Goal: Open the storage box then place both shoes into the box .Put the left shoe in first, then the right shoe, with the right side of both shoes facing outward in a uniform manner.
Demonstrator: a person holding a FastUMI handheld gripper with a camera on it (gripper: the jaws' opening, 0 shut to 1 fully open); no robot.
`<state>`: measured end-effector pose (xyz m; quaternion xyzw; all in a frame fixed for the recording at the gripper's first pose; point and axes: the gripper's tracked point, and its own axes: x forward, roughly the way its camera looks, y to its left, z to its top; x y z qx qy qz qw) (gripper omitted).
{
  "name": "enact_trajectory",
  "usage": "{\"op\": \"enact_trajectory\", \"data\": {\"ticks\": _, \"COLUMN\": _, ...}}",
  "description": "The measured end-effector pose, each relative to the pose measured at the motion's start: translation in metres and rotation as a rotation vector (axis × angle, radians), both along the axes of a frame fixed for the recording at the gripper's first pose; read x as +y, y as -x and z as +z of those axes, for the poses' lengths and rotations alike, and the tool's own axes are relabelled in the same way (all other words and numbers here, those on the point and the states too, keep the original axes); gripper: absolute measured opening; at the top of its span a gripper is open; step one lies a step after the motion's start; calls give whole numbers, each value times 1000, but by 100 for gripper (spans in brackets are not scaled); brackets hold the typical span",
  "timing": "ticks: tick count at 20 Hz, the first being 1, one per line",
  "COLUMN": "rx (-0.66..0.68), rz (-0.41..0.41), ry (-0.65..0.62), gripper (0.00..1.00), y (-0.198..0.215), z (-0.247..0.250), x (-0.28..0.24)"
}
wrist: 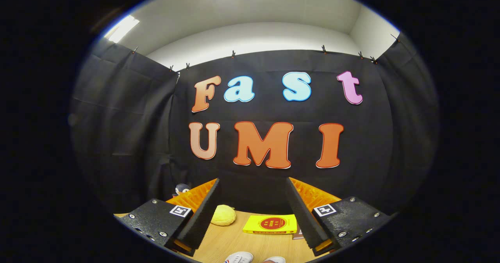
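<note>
My gripper (253, 190) is held high above a wooden table (242, 241), its two fingers spread wide apart with nothing between them. Low between the fingers, at the near side of the table, I see the tops of two white shoes: one (239, 257) with red and blue marks, the other (274, 260) just a sliver beside it. Both lie well below the fingertips, and most of each shoe is cut off from sight.
A yellow flat box (270, 224) lies on the table between the fingers, farther off than the shoes. A yellow soft round thing (223, 215) sits by the left finger. A small grey plush toy (181, 189) stands at the back left.
</note>
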<state>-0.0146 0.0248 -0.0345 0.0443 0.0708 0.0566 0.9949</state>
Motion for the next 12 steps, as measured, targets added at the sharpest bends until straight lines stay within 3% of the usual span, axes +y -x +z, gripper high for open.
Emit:
{"op": "enact_trajectory", "data": {"ticks": 4, "rx": 112, "rz": 101, "ry": -34, "gripper": 98, "y": 2, "z": -40, "x": 32}}
{"op": "enact_trajectory", "data": {"ticks": 12, "rx": 611, "rz": 387, "ry": -227, "gripper": 96, "y": 50, "z": -170, "x": 129}}
